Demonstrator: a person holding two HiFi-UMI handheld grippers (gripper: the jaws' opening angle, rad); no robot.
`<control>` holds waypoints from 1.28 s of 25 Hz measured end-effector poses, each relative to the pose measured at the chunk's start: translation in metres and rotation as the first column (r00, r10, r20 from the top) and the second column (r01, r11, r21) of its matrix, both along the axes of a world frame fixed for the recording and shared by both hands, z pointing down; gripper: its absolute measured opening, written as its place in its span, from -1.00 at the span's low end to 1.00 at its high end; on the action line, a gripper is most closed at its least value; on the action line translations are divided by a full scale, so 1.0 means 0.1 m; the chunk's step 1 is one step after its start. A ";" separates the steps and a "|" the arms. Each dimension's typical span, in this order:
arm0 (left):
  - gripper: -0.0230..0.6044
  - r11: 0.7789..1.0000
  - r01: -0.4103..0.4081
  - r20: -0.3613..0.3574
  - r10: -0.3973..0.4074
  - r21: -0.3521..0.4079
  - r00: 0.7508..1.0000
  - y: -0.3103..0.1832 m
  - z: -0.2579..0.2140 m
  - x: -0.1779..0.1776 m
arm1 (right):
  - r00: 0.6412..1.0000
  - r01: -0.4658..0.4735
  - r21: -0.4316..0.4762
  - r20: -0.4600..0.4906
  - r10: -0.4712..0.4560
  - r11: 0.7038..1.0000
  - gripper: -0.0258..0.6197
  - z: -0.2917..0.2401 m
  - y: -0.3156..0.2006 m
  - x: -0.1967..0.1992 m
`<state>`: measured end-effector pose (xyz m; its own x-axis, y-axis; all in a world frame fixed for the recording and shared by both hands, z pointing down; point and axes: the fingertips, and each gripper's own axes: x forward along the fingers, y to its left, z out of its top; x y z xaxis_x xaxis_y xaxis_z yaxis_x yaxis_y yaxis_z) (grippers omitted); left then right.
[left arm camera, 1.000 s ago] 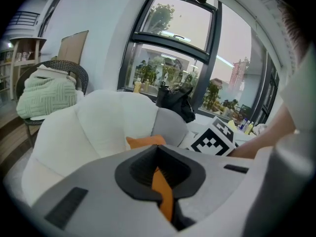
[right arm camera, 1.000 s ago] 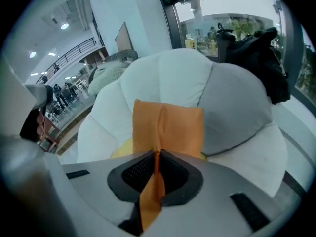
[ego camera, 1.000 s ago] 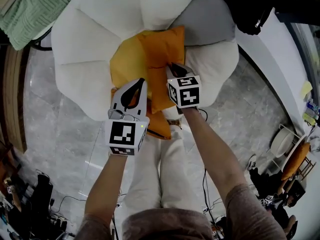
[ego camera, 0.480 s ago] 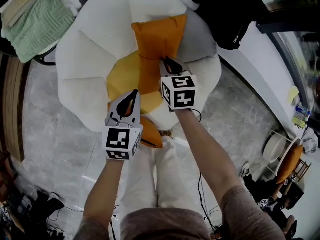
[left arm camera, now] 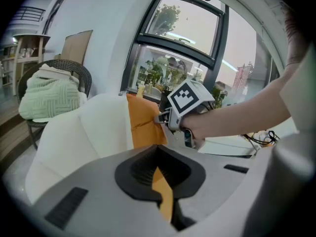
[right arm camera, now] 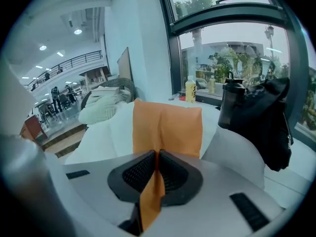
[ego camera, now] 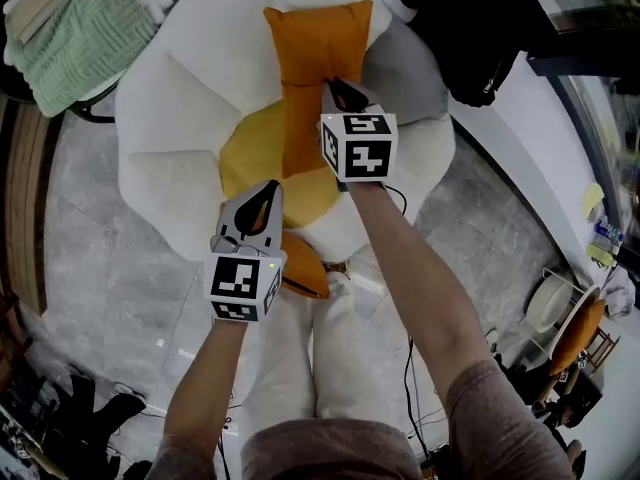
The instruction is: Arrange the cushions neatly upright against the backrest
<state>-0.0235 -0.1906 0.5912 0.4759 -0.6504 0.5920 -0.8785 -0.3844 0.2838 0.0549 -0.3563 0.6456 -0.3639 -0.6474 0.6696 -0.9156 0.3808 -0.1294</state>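
Observation:
An orange cushion (ego camera: 318, 53) stands long and upright against the backrest of a white petal-shaped armchair (ego camera: 165, 118) with a yellow centre (ego camera: 250, 153). My right gripper (ego camera: 335, 90) is shut on a fold of that cushion's fabric (right arm camera: 168, 127), which runs down through the jaws (right arm camera: 156, 167). My left gripper (ego camera: 268, 196) sits nearer, at the seat's front, shut on orange fabric (left arm camera: 164, 196). More orange cloth (ego camera: 303, 276) shows below it at the chair's near edge; whether it belongs to the same cushion I cannot tell. The right gripper (left arm camera: 168, 118) also shows in the left gripper view.
A grey cushion (ego camera: 405, 68) fills the chair's right side, with a black bag (ego camera: 480, 38) beyond it on the white ledge. A wicker chair holding a green blanket (ego camera: 70, 28) stands at the far left. Windows and a bottle (right arm camera: 190, 90) lie behind the backrest.
My right gripper has moved up and away toward the backrest, drawing the orange cushion up so it stands taller against it. The left gripper has barely shifted.

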 end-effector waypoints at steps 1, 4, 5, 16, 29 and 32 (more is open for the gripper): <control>-0.91 1.000 0.004 0.002 -0.004 -0.005 1.000 0.01 0.03 -0.03 | 1.000 0.008 -0.002 -0.003 -0.008 1.000 -0.78 0.03 -0.02 -0.03; -0.91 1.000 0.016 0.006 -0.016 -0.020 1.000 0.07 0.10 -0.09 | 0.999 0.032 -0.016 -0.005 -0.032 0.999 -0.78 0.15 -0.03 -0.12; -0.91 1.000 0.019 0.007 -0.019 -0.023 1.000 0.08 0.12 -0.10 | 0.999 0.033 -0.023 -0.002 -0.033 0.999 -0.78 0.18 -0.04 -0.15; -0.91 0.998 0.042 -0.003 -0.043 -0.042 0.999 0.22 0.26 -0.24 | 0.993 0.109 -0.063 -0.027 -0.111 0.992 -0.69 0.51 0.11 -0.34; -0.91 0.998 0.046 -0.008 -0.046 -0.050 0.999 0.29 0.18 -0.27 | 0.994 0.112 -0.133 0.001 -0.113 0.985 -0.63 0.61 0.86 -0.20; -0.91 0.998 0.039 -0.010 -0.040 -0.048 0.999 0.32 0.14 -0.26 | 0.990 0.143 -0.192 0.020 -0.142 0.971 -0.63 0.72 1.19 -0.16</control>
<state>-0.0495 -0.1581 0.6054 0.4569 -0.6400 0.6178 -0.8895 -0.3352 0.3106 0.0390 -0.2373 0.7173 -0.4476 -0.4480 0.7739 -0.8525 0.4751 -0.2180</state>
